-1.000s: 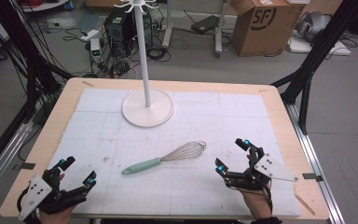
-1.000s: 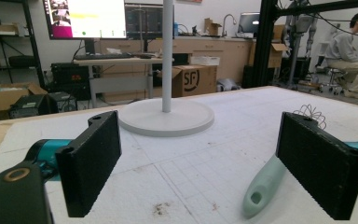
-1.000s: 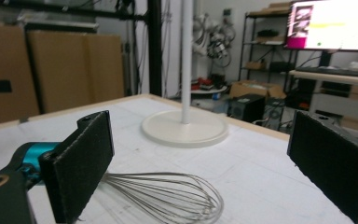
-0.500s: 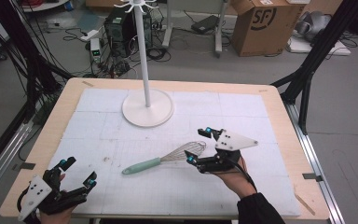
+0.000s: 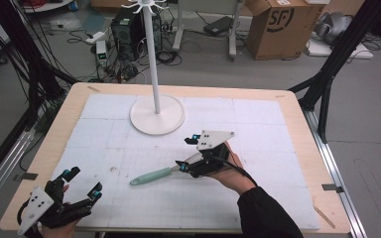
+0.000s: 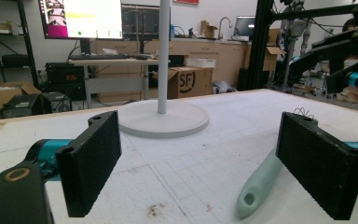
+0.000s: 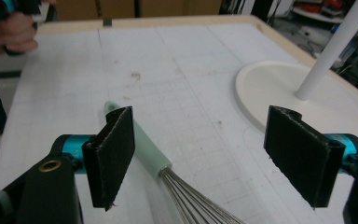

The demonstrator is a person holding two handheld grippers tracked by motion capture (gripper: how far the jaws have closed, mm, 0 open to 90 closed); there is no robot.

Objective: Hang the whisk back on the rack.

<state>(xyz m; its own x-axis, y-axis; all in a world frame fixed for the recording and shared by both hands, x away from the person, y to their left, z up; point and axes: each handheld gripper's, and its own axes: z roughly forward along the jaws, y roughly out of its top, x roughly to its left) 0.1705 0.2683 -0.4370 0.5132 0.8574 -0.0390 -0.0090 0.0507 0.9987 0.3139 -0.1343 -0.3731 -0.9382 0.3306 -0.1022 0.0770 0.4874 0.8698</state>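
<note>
A whisk with a mint-green handle [image 5: 151, 176] lies on the white mat [image 5: 258, 129] near the table's middle. My right gripper [image 5: 186, 151] is over its wire head, pointing left. In the right gripper view the handle [image 7: 147, 144] and wires [image 7: 191, 200] run between the jaws of this gripper [image 7: 200, 161], close to the left pad; the pads stand apart from the whisk. These jaws have just been closing and are still open. My left gripper [image 5: 84, 182] rests open at the front left corner, and its own view [image 6: 209, 168] shows the handle [image 6: 258, 186] beyond it.
A white stand with a round base [image 5: 157, 114] and tall pole rises at the back middle of the mat. The wooden table edge [image 5: 327, 188] frames the mat. Boxes, cables and black frame legs lie on the floor beyond.
My right gripper has swung from the right side of the mat leftward onto the whisk's wire end, and its jaws have narrowed. The left gripper has stayed put.
</note>
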